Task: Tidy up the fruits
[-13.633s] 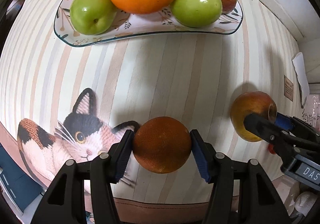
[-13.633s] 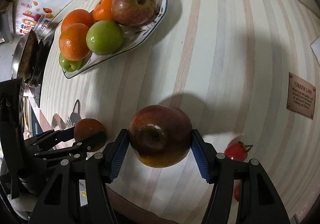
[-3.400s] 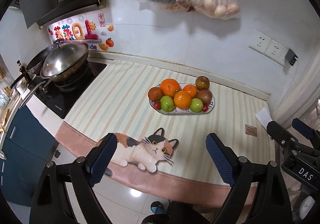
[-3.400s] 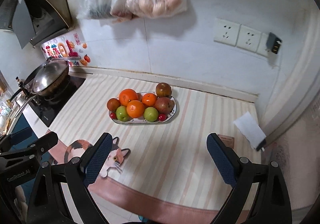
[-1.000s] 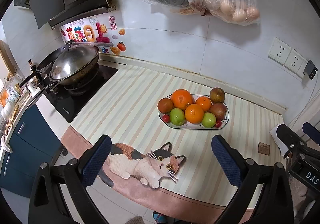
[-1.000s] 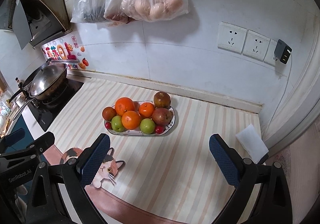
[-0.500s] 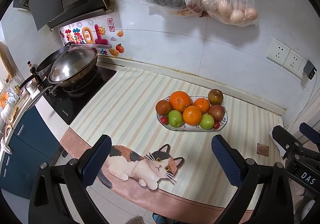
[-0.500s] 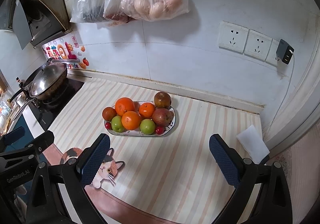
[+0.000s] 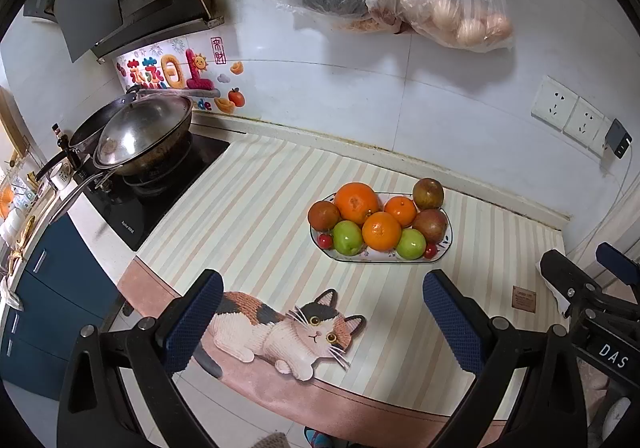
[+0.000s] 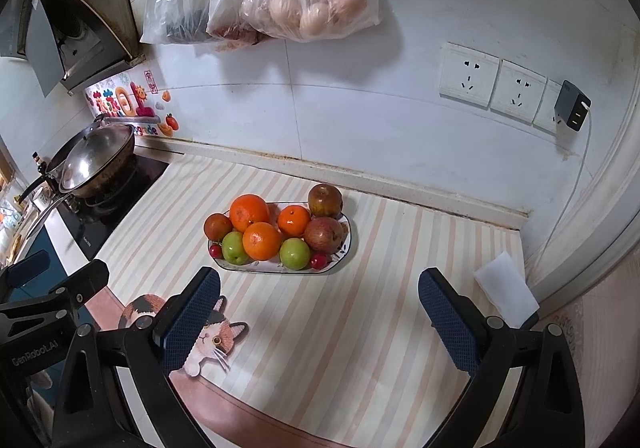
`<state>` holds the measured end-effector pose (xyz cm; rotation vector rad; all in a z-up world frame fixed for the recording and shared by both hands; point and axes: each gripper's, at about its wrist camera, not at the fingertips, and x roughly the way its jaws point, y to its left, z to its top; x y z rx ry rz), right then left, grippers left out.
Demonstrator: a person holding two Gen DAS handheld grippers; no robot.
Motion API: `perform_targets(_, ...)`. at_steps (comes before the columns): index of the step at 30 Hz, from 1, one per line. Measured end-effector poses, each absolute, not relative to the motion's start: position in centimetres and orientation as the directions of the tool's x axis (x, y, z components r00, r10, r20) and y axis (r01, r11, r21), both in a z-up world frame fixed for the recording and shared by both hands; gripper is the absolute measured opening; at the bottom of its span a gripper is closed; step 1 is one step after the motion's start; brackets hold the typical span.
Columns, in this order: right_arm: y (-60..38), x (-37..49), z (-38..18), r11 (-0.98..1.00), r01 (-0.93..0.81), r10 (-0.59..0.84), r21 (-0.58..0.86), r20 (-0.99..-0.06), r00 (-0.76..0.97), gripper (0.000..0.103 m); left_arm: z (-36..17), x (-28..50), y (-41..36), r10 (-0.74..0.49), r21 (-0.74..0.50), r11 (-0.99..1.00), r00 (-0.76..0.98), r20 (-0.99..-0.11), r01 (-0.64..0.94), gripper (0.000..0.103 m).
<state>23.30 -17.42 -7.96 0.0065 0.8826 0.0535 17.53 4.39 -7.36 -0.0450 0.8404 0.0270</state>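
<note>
**Fruit piled on the plate, both tools released and held back from the worktop**

The striped cream-and-tan mat covering the worktop [image 9: 256, 215] runs from the black cooktop to the white tiled wall, with a calico cat picture [image 9: 280, 328] printed near its front edge. On the cooktop sits a steel wok with a domed metal lid [image 9: 140, 135]. Clear plastic bags holding eggs and dark goods [image 10: 296, 3] hang on the wall above the mat.

The left tool [image 9: 322, 322] has its two blue-padded fingers spread wide with nothing between them, well short of the fruit. The right tool [image 10: 320, 318] is likewise released, its fingers far apart and bare.

The oval white plate with a dark rim and leaf pattern [image 10: 347, 244] sits on the mat near the wall. All the fruit lies in it: three round oranges [image 9: 356, 201], three red-brown apples [image 10: 325, 199], one dark brownish-red round fruit [image 9: 323, 215] at the left end, two green apples [image 9: 348, 236] along the front, and two small red cherry tomatoes [image 10: 319, 260] tucked at the front edge.

A white folded paper [image 10: 506, 288] lies at the right end of the worktop, and a small brown label [image 9: 524, 299] is fixed on the mat near it.
</note>
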Motion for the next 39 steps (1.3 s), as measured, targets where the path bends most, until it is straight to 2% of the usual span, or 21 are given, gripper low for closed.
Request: perform_targets(39, -16.99, 22.56, -8.23, 0.998, -0.058, 0.068, 0.041, -0.775, 0.628, 0.101, -7.22, 16.92, 4.46, 0.003, -0.029, 0.999, 0.673, -0.74, -0.036, 0.102)
